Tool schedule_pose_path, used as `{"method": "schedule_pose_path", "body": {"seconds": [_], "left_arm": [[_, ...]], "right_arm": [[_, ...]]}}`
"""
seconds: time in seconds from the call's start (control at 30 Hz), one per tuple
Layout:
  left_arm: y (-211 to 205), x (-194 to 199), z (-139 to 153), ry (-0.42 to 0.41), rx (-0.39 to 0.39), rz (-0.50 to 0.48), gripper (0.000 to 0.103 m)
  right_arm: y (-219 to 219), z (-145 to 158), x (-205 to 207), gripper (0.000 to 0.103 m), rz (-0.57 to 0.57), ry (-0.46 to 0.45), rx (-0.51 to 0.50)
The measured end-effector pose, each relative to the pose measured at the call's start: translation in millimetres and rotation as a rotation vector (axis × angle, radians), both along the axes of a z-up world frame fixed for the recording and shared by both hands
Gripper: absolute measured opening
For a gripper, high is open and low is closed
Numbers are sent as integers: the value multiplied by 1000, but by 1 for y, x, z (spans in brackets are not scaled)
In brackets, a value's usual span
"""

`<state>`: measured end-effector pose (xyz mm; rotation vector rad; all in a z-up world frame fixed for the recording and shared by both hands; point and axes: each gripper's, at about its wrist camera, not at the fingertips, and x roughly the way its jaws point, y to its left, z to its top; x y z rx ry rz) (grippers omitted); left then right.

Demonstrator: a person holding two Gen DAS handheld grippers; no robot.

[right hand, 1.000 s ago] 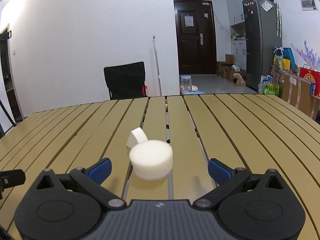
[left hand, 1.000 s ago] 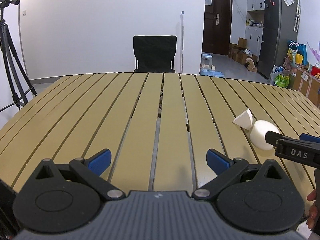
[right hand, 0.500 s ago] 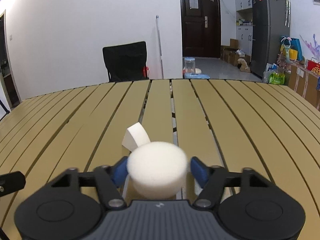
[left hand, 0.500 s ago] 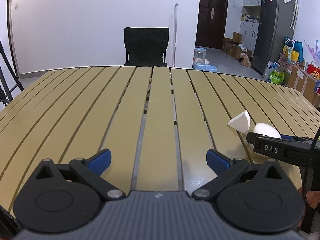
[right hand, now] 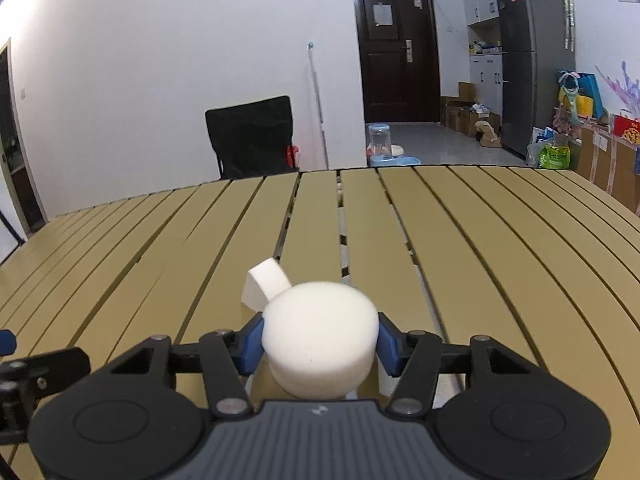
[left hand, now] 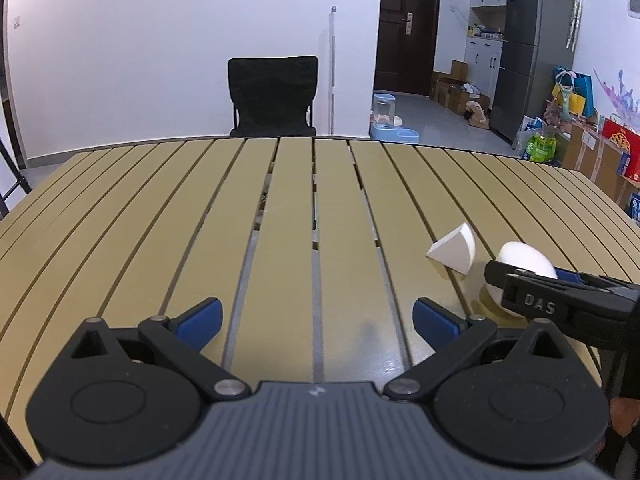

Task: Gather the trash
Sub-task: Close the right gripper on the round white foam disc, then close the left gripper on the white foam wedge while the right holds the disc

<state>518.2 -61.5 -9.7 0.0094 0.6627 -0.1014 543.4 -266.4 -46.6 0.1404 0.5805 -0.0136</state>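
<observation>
Tan slatted worktop fills the foreground. Black chair at its far edge, against a white wall. Thin white pole leaning right of the chair. Dark door beyond, grey fridge at right, blue pet water dispenser on the floor.

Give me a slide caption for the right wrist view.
Right claw closes on a round white foam puck on a slatted table.

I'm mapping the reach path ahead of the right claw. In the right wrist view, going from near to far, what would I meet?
Right claw shut on the round foam disc → wedge-shaped foam piece → bare slatted table → black chair → white wall.
</observation>
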Motion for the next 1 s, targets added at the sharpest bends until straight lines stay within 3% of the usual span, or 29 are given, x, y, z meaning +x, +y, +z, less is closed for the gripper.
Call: {"method": "schedule_pose_path", "body": {"seconds": [0.3, 0.67, 0.93, 1.0], "left_arm": [[-36, 10, 6, -6, 4, -60, 103], [-82, 33, 4, -7, 9, -112, 103], [-112, 56, -7, -4, 66, -142, 103], [-116, 62, -12, 1, 77, -143, 96]], "right_arm": [[-44, 6, -38, 55, -91, -60, 62], [-106, 4, -83, 55, -236, -123, 59], [-153, 4, -92, 55, -318, -172, 125], [-163, 4, -94, 55, -331, -176, 131]]}}
